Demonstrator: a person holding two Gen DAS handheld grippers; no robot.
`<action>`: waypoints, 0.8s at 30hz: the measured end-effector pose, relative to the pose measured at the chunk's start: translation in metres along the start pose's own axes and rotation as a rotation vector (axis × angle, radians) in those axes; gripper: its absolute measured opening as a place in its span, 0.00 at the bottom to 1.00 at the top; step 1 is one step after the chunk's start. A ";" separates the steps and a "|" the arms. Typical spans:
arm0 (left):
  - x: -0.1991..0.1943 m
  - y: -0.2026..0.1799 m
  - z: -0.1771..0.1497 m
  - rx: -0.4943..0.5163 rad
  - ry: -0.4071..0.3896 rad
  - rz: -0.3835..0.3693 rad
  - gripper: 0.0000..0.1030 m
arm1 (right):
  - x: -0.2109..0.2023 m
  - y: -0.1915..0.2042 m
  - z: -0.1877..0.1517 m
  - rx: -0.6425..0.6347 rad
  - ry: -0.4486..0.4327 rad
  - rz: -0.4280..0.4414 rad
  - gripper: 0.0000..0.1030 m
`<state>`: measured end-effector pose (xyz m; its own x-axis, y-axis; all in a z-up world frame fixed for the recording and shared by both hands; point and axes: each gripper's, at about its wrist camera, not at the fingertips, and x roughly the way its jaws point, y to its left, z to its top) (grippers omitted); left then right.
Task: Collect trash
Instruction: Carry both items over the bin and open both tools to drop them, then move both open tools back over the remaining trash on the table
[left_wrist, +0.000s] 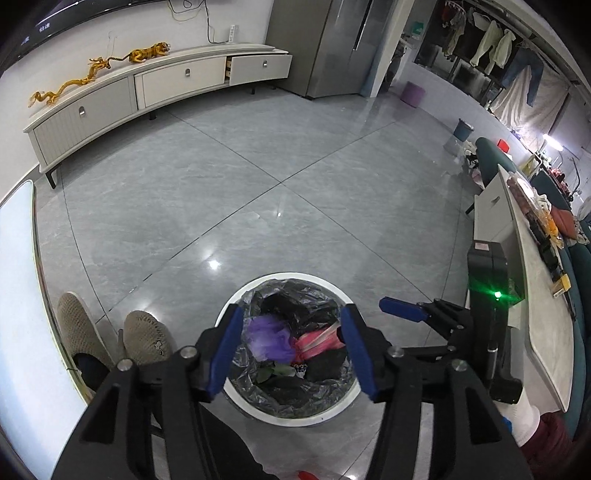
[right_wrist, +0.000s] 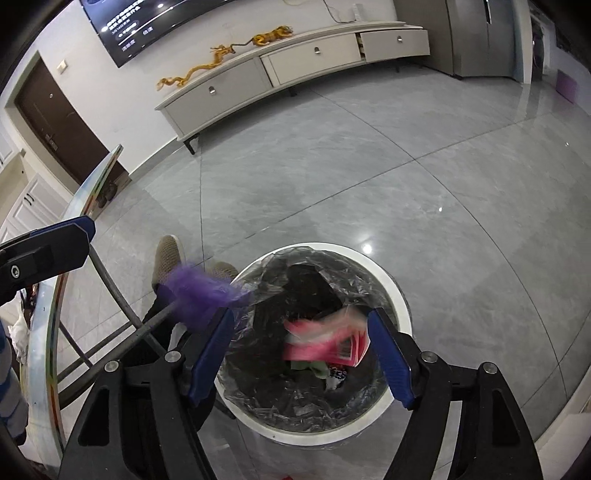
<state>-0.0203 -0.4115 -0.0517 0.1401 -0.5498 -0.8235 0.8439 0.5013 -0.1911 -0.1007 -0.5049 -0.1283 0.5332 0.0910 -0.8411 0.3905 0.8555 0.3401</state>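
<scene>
A round white trash bin (left_wrist: 236, 291) lined with a clear bag stands on the grey floor; it also shows in the right wrist view (right_wrist: 400, 299). My left gripper (left_wrist: 291, 321) is open above it. A purple mesh wad (left_wrist: 267, 338) and a pink wrapper (left_wrist: 317, 341) are in mid-air over the bin mouth. In the right wrist view my right gripper (right_wrist: 301, 328) is open over the bin, the blurred pink wrapper (right_wrist: 325, 341) falls between its fingers, and the purple wad (right_wrist: 201, 291) is blurred at the bin's left rim.
Two beige slippers (left_wrist: 110, 332) stand left of the bin. A glass table edge (right_wrist: 44, 314) with metal legs is at the left. A white counter (left_wrist: 535, 295) with clutter runs along the right. A long TV cabinet (left_wrist: 147, 92) lines the far wall.
</scene>
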 end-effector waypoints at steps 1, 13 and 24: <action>0.000 0.000 -0.001 -0.004 0.000 0.001 0.52 | -0.001 -0.001 0.000 0.004 -0.002 0.000 0.72; -0.034 -0.001 -0.014 0.034 -0.084 0.181 0.52 | -0.021 0.006 -0.005 0.005 -0.036 0.003 0.72; -0.064 0.001 -0.039 0.084 -0.136 0.292 0.52 | -0.050 0.036 -0.008 -0.030 -0.080 0.038 0.72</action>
<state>-0.0489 -0.3498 -0.0198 0.4459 -0.4780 -0.7568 0.7969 0.5970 0.0924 -0.1193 -0.4750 -0.0776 0.6061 0.0841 -0.7909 0.3468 0.8669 0.3580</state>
